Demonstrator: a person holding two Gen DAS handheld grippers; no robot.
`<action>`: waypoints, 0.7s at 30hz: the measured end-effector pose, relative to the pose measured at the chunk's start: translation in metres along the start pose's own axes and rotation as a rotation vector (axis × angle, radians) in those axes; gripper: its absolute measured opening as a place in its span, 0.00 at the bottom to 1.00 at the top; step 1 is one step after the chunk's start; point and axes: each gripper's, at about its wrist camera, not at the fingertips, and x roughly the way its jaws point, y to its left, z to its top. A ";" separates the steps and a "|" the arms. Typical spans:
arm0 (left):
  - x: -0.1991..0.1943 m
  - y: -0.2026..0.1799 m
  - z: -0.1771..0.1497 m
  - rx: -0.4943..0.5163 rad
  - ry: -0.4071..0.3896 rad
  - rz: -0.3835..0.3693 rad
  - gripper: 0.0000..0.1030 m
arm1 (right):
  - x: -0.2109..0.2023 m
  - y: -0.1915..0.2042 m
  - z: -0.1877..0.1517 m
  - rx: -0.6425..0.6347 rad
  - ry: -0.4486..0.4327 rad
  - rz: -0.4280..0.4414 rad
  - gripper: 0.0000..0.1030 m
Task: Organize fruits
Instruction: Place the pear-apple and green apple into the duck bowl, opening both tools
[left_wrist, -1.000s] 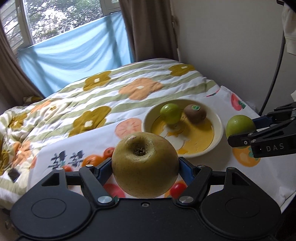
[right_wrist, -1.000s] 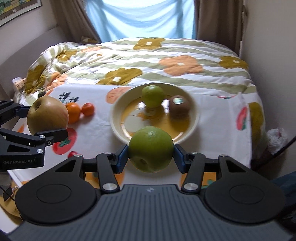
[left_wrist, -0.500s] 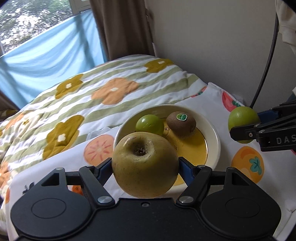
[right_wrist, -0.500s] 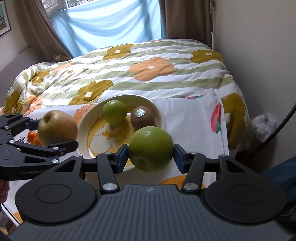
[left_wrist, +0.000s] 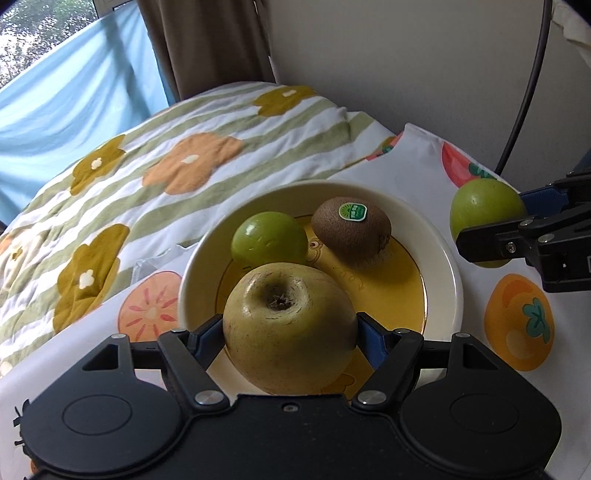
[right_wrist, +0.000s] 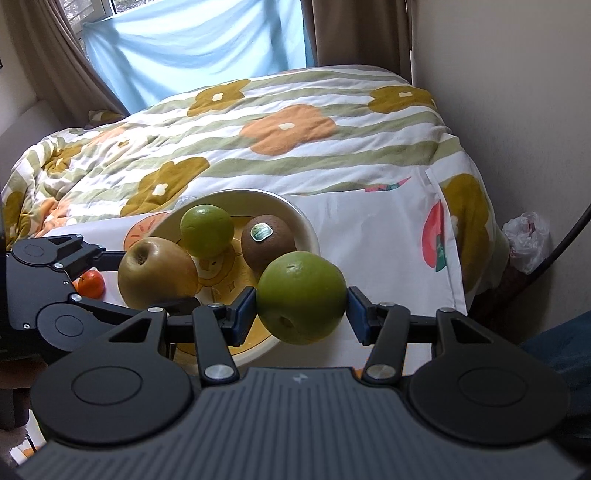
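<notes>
Left gripper clamping yellow-brown pear, hanging over near rim of bowl, lower centre of frame. Right gripper clamping green apple, sitting at bowl's right edge.

Progress: small green fruit and kiwi lying in bowl already; two held fruits not yet released. Tangerine waiting on cloth at left of right view, behind left gripper.

Obstacles: bowl getting crowded, free yellow floor mostly lower right; grippers working close together, likely clash; black cable hanging upper right.
</notes>
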 end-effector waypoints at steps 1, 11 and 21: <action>0.002 0.000 0.000 0.001 0.007 -0.005 0.76 | 0.001 0.000 0.000 0.002 0.002 -0.001 0.65; -0.018 0.003 0.002 0.027 -0.049 -0.040 0.98 | 0.002 -0.003 0.006 0.009 0.007 0.021 0.65; -0.046 0.019 -0.012 -0.023 -0.062 0.019 0.99 | 0.016 0.011 0.009 -0.085 0.027 0.102 0.65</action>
